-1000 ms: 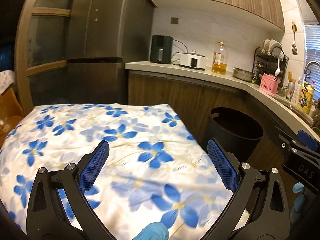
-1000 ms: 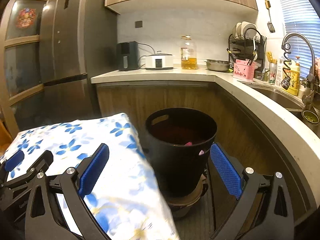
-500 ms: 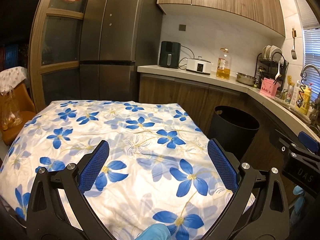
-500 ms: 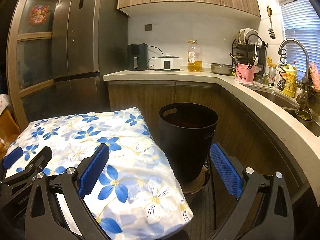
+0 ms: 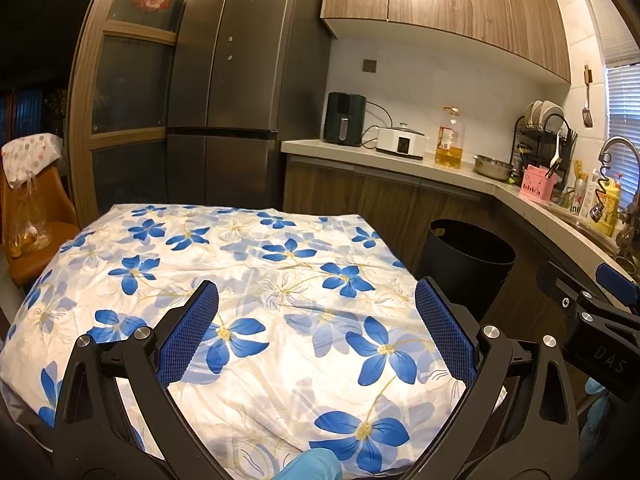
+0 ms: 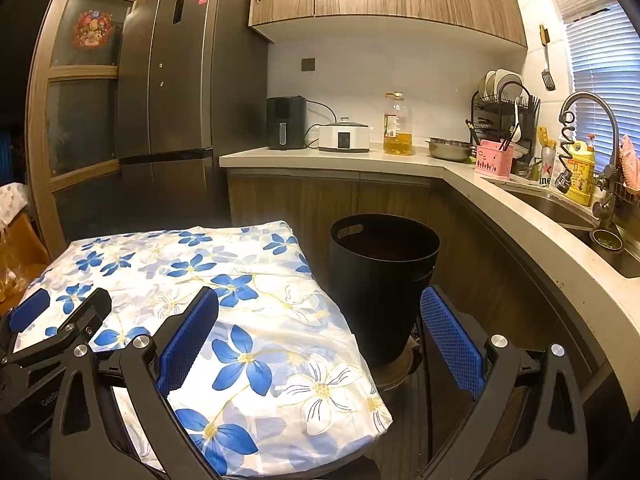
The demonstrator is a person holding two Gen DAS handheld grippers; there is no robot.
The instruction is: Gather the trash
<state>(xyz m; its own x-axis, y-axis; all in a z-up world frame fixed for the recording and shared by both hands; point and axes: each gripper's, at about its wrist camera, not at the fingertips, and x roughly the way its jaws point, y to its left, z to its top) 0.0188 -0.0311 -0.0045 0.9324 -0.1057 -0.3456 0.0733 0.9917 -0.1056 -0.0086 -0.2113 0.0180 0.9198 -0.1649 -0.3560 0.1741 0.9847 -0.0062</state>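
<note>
A black trash bin [image 6: 382, 276] stands on the floor between the table and the counter; it also shows in the left wrist view as the bin [image 5: 466, 262] at right. Its inside is dark and I cannot see its contents. The table wears a white cloth with blue flowers [image 5: 248, 280], and no trash shows on the cloth [image 6: 240, 300]. My left gripper [image 5: 316, 332] hovers open above the cloth with nothing between its blue pads. My right gripper [image 6: 320, 338] is open too, over the table's right edge, short of the bin. A blue-gloved fingertip [image 5: 308, 466] shows at the bottom.
A curved counter [image 6: 520, 232] with a sink [image 6: 592, 216], oil bottle [image 6: 397, 130], cooker [image 6: 344, 136] and dish rack runs along the right. A steel fridge [image 5: 236, 96] stands behind the table. An orange chair [image 5: 28, 220] with a plastic bag sits at left.
Both grippers have pulled back and risen from the table and bin; more cloth and fridge now show, and the bin's inside has dropped out of sight. Both stayed open.
</note>
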